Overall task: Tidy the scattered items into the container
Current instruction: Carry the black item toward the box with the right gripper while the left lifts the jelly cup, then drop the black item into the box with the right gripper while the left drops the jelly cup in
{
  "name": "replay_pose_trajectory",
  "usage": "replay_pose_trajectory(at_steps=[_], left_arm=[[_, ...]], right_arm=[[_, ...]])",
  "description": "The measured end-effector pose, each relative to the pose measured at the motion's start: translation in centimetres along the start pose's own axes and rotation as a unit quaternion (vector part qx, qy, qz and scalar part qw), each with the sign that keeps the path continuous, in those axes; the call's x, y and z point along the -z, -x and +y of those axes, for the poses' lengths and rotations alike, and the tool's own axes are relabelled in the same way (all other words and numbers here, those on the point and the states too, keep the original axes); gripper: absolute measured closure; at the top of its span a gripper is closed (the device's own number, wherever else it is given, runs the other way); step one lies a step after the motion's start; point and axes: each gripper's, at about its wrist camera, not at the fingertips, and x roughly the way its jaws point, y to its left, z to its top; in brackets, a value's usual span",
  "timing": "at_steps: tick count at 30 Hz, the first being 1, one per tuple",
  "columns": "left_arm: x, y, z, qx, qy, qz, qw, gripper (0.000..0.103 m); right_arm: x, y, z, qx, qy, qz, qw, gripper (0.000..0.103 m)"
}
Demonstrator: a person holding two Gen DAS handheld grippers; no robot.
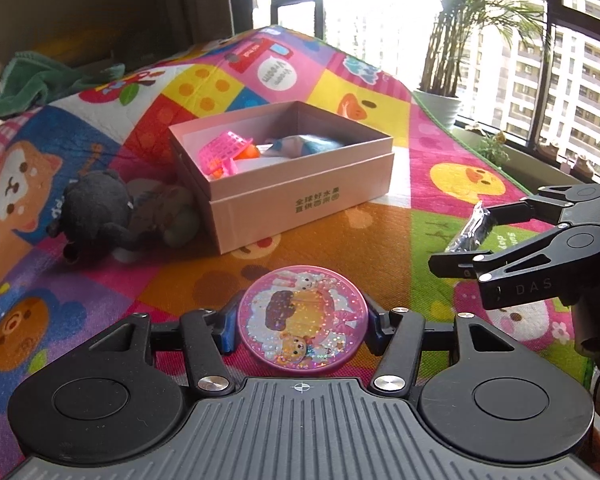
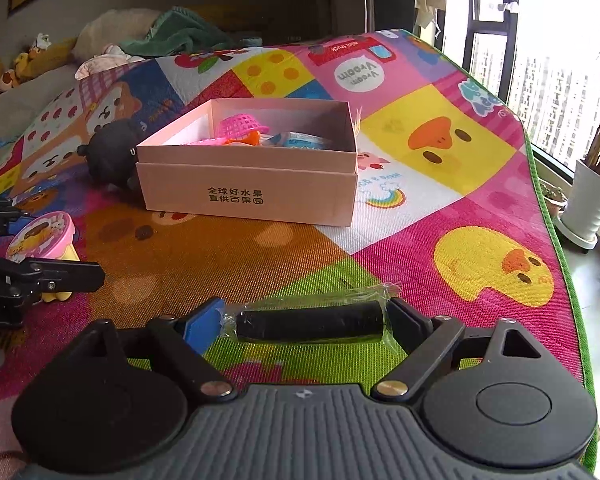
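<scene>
The left hand-held gripper point(image 1: 302, 326) clamps a round pink tin point(image 1: 302, 319). The right hand-held gripper point(image 2: 306, 322) clamps a wrapped black roll point(image 2: 310, 325). A pink box point(image 1: 300, 196) sits ahead on the play mat point(image 1: 440, 152).

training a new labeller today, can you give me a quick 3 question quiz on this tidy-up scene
1. True or false: the left hand-held gripper is shut on the round pink glitter tin.
2. What does the right hand-held gripper hold? A) a dark roll in clear wrap B) an orange toy C) a green cloth
3. Fill in: the black plush toy lies ______ the pink box, on the play mat.

Key:
1. True. The tin sits between both fingers.
2. A. The wrapped black roll sits lengthwise between the fingers.
3. Outside, against the box's side. The pink basket is already inside.
</scene>
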Motion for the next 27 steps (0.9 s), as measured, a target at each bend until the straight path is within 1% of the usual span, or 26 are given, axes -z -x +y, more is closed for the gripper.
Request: replay_pose_trajectory(at_steps=[4, 6, 9, 13, 16, 18, 20, 22, 23, 24, 25, 26, 27], left_arm=[[-0.5, 0.7, -0.2, 0.016, -0.004, -0.008, 0.9998, 0.042], [-1.0, 0.7, -0.3, 0.018, -0.010, -0.014, 0.9997, 0.042], [-2.3, 0.5, 0.0, 0.005, -0.017, -0.029, 0.9994, 0.042], [-4.9, 0.2, 1.1, -0.014, -0.019, -0.063, 0.9978, 0.042], [-7.5, -1.1, 2.1, -0.019, -0.016, -0.077, 0.9967, 0.042], [-9.7, -2.2, 2.7, -0.024, -0.016, -0.102, 0.9944, 0.042], [-11.5, -3.6, 3.3, -0.027, -0.013, -0.120, 0.9923, 0.042], [-13.2, -5.5, 4.5, -0.023, 0.001, -0.123, 0.9921, 0.041], [-13.8, -6.4, 5.4, -0.014, 0.014, -0.124, 0.9921, 0.034], [-14.2, -7.1, 6.4, -0.004, 0.028, -0.123, 0.9921, 0.018], [-14.5, -7.4, 7.4, 0.002, 0.040, -0.122, 0.9917, 0.012], [-14.6, -7.4, 8.4, 0.001, 0.051, -0.127, 0.9906, 0.007], [-14.5, -7.0, 9.3, -0.007, 0.057, -0.133, 0.9895, 0.007]], right_arm=[[-0.7, 2.0, -0.3, -0.004, 0.013, -0.006, 1.000, 0.015], [-1.4, 2.9, -0.4, -0.013, 0.018, -0.012, 1.000, 0.015], [-3.3, 4.3, -0.5, -0.030, 0.025, -0.035, 0.999, 0.015], [-6.7, 4.9, -0.6, -0.019, 0.038, -0.070, 0.997, 0.015], [-10.4, 4.2, -0.9, -0.031, 0.034, -0.083, 0.996, 0.015], [-13.3, 2.7, -1.0, -0.036, 0.029, -0.083, 0.995, 0.015], [-15.9, 1.0, -1.0, -0.033, 0.023, -0.085, 0.996, 0.016], [-18.4, -0.9, -0.8, -0.023, 0.017, -0.095, 0.995, 0.016], [-19.6, -2.0, -0.7, -0.013, 0.016, -0.104, 0.994, 0.015], [-20.7, -3.1, -0.5, -0.006, 0.015, -0.111, 0.994, 0.015], [-21.7, -4.3, -0.5, -0.003, 0.013, -0.112, 0.994, 0.010], [-22.6, -5.5, -0.6, -0.002, 0.008, -0.108, 0.994, 0.004], [-23.2, -6.6, -0.7, -0.001, 0.001, -0.105, 0.994, 0.004]])
